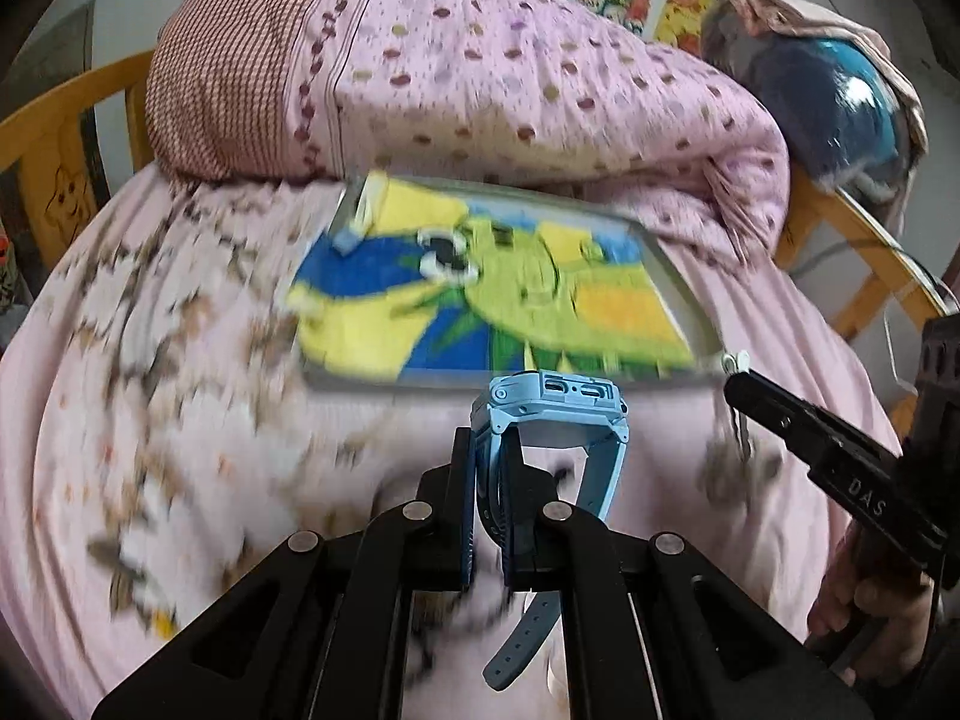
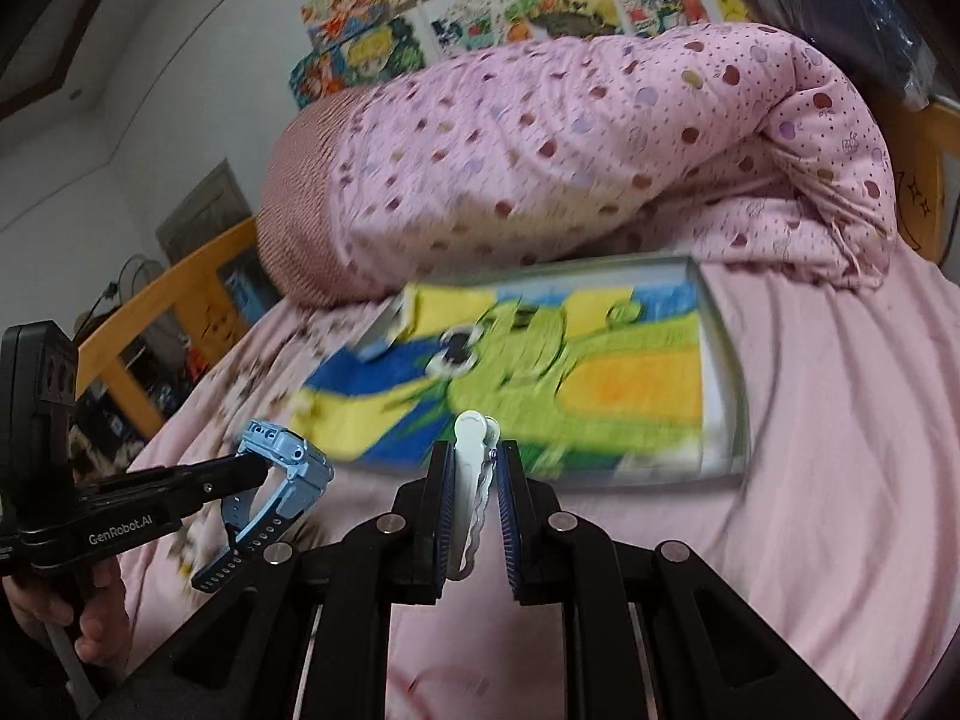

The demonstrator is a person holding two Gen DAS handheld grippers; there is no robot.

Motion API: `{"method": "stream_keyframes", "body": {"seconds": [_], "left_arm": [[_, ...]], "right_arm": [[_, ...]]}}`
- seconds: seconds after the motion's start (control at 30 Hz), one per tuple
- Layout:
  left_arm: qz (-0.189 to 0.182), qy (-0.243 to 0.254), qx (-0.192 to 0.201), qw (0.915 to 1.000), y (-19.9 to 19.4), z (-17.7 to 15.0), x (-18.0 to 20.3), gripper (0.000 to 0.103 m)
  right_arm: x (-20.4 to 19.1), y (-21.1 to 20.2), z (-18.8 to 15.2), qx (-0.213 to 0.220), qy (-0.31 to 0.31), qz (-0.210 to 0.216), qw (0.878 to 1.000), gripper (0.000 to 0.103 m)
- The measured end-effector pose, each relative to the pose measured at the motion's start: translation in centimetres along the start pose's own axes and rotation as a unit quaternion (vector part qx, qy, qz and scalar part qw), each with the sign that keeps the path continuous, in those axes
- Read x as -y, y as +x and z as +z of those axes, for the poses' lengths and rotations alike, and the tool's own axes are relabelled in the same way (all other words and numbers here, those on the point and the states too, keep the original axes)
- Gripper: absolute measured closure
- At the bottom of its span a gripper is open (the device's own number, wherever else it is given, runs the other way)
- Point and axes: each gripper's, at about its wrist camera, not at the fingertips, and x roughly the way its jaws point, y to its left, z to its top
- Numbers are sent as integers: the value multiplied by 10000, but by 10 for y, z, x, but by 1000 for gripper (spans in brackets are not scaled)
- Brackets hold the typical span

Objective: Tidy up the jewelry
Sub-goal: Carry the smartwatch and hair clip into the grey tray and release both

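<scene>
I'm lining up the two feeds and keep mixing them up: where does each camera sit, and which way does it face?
Left wrist: on the left gripper, facing the tray and rolled quilt; it grips a blue watch; a hand shows at right.
Right wrist: on the right gripper, facing likewise; it grips a white hair clip.
Shared: tray, quilt, watch, each other's gripper.
</scene>
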Motion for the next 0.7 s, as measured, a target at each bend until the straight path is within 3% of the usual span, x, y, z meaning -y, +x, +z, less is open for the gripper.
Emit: {"method": "stream_keyframes", "body": {"seconds": [0.33,0.7], "left_arm": [[-118,-242,-32,9996,80,56,5,98],[-191,-447,-468,9977,144,60,11,99]], "right_arm": [[76,35,22,28,660,-280,9974,89],[86,53,17,-517,690,-399,9955,89]]}}
